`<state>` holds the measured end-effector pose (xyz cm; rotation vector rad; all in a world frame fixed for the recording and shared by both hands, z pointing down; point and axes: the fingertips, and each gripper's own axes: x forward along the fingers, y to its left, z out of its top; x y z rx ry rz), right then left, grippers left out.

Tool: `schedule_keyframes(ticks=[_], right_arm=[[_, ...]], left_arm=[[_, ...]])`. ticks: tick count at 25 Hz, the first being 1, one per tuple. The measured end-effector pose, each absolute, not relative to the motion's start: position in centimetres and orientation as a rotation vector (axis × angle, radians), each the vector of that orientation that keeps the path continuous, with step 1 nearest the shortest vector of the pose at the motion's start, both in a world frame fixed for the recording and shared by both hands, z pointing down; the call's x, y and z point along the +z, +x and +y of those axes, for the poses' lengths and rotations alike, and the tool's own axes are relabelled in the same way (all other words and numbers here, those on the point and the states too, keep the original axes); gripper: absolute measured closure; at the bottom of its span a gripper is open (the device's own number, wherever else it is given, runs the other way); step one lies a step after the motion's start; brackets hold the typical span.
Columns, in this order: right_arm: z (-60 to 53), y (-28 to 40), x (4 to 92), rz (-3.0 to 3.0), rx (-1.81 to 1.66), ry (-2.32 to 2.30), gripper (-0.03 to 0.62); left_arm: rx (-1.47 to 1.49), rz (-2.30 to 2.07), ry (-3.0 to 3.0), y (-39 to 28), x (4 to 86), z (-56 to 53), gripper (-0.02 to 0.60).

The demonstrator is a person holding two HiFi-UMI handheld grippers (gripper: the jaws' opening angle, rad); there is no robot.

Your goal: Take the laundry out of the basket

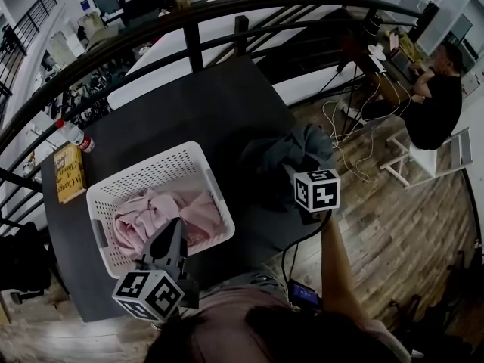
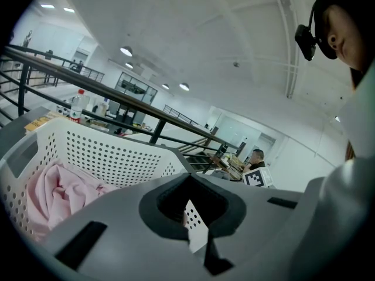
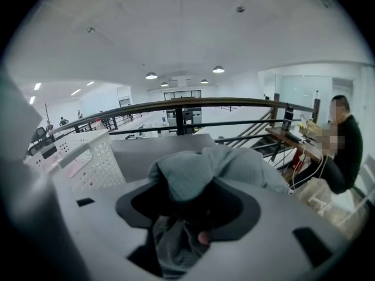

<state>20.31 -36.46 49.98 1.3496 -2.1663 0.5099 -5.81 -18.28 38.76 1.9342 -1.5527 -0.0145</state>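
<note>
In the basket (image 1: 151, 161) lies laundry (image 1: 162, 218); right of it, a garment (image 1: 291, 153).

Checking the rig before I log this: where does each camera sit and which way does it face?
Head view: on the person's head, looking steeply down at dark table, white perforated plastic basket, pink laundry; left claw, right claw, forearm show.
Left gripper view: on the left claw, facing across the basket; the person's head shows.
Right gripper view: on the right claw, facing the crumpled grey garment between its jaws.
All three share the basket.
</note>
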Motion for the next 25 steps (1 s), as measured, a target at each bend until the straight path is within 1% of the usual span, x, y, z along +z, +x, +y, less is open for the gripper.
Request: schedule_keyframes(ticks=[4,8,15,25], right_arm=[[-35.5,20.5,49.3,-2.181,0.484,1.347,0.361],[-34.9,20.5,48.5,-2.192,0.459,1.351,0.342],[-34.9,20.6,46.4,-2.210,0.388,1.408,0.342],[-34.7,20.8,46.1,-2.202,0.401,1.438,0.342]], left_arm=[[-0.013,-1.545,1.942,-5.5,38.7,-18.3,0.583],[-0.024,-1.537,1.955,-5.5,39.0,-18.2,0.583],[-0.027,-1.532,1.959,-5.5,38.7,-17.9,0.583],[-0.052,-1.540,1.968,-6.4,38.7,-17.1,0.583]])
